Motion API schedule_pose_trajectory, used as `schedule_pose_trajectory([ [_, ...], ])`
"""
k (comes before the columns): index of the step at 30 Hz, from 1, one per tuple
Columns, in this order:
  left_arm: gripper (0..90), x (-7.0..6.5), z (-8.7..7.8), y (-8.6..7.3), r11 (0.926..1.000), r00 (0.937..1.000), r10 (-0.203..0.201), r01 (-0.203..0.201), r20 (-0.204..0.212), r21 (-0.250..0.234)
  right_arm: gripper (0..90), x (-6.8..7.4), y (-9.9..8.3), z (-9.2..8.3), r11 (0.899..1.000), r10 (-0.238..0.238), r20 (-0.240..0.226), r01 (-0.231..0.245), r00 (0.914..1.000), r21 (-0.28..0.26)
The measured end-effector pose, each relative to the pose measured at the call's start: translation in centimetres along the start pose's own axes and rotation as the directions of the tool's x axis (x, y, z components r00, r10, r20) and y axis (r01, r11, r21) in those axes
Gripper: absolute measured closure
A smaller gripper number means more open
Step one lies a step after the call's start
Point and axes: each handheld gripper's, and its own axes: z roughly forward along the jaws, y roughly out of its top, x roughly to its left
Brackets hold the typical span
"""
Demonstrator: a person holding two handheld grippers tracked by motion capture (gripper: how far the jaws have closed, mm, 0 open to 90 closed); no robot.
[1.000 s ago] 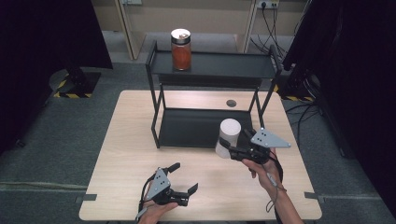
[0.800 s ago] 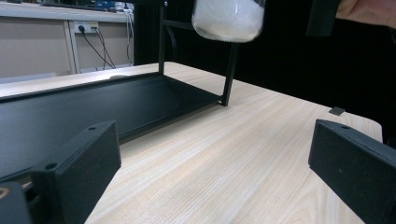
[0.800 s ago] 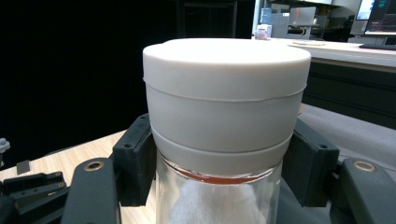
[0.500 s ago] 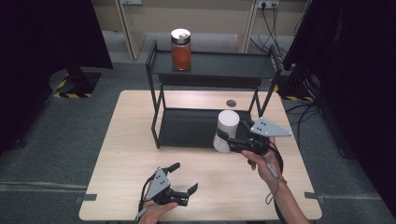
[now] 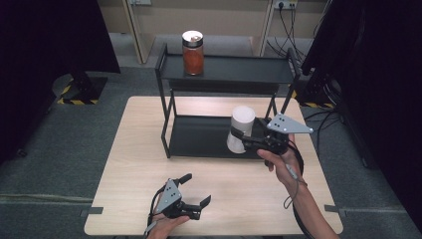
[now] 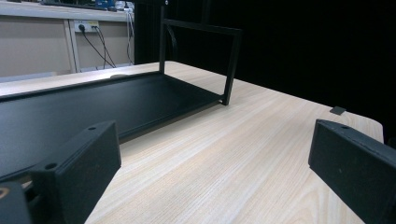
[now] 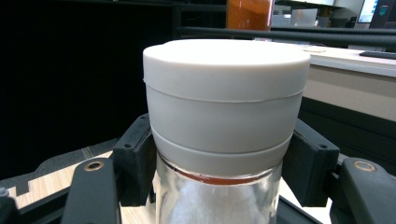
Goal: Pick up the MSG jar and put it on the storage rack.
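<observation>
White plastic caps the clear glass jar (image 5: 242, 128) pinched in my right gripper (image 5: 249, 142), jaws clamped on the neck just below the lid; the jar is upright at the front right edge of the black metal two-tier rack (image 5: 224, 74), above its lower tray. My left gripper (image 5: 194, 191) sits low over the pale wooden table (image 5: 134, 149), jaws spread wide, holding nothing. An orange-filled jar with a silver lid (image 5: 193, 52) stands on the rack's top shelf

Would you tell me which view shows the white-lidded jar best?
The right gripper view: the white-lidded jar is close, lid and glass clear between the jaws. The high view shows it small at the rack.
</observation>
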Motion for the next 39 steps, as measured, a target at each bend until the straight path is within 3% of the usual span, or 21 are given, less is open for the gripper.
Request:
schedule_pose_trajectory([
  [39,1.7,0.2,0.0,-0.1,1.0,1.0,-0.006,0.006,-0.007,0.002,35.6,-1.1,7.8,2.4,1.0,-0.007,-0.003,0.007,1.0,-0.012],
])
